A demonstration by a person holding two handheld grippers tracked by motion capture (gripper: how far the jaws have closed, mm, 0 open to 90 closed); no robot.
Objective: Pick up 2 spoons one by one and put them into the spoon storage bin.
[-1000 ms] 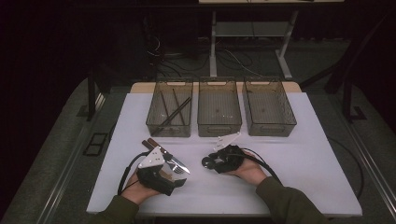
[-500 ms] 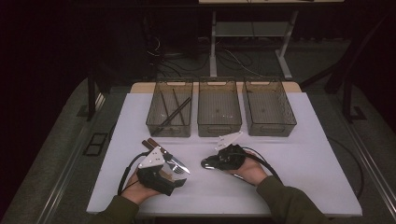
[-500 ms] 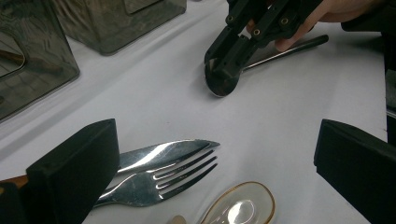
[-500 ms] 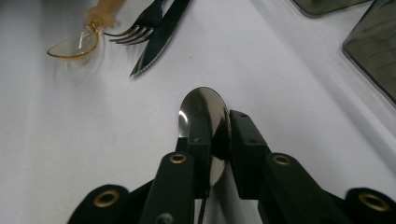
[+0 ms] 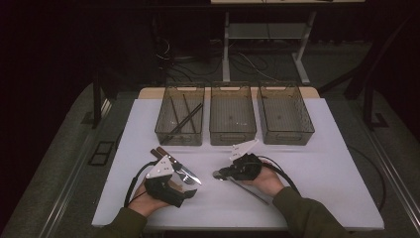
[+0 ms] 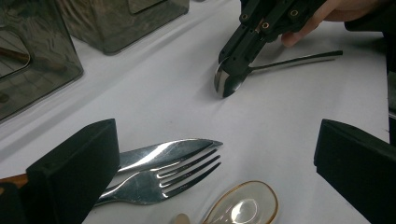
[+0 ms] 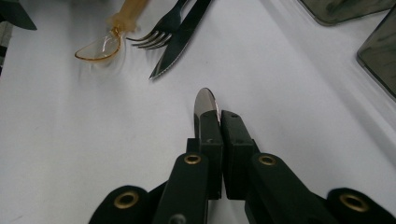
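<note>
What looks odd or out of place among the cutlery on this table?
Nothing is spilled or damaged. The metal spoon stands tipped on its bowl's edge, only because the right gripper has just closed its jaws on it. The knife, fork and gold-rimmed spoon lie loose outside the three bins.

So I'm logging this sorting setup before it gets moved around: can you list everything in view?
Metal spoon: 1, silver, on the table's right half, bowel clamped in the right gripper.
Fork: 1, silver, near left of table.
Knife: 1, silver blade, brown handle, beside the fork.
Clear spoon: 1, amber-rimmed, next to the fork.
Bins: 3, smoky clear, in a row at the far edge.
Chopsticks: a few, dark, in the left bin.
Table: 1, white.
Left gripper: 1, black, jaws wide apart by the fork.
Right gripper: 1, black, jaws just closed on the metal spoon.
</note>
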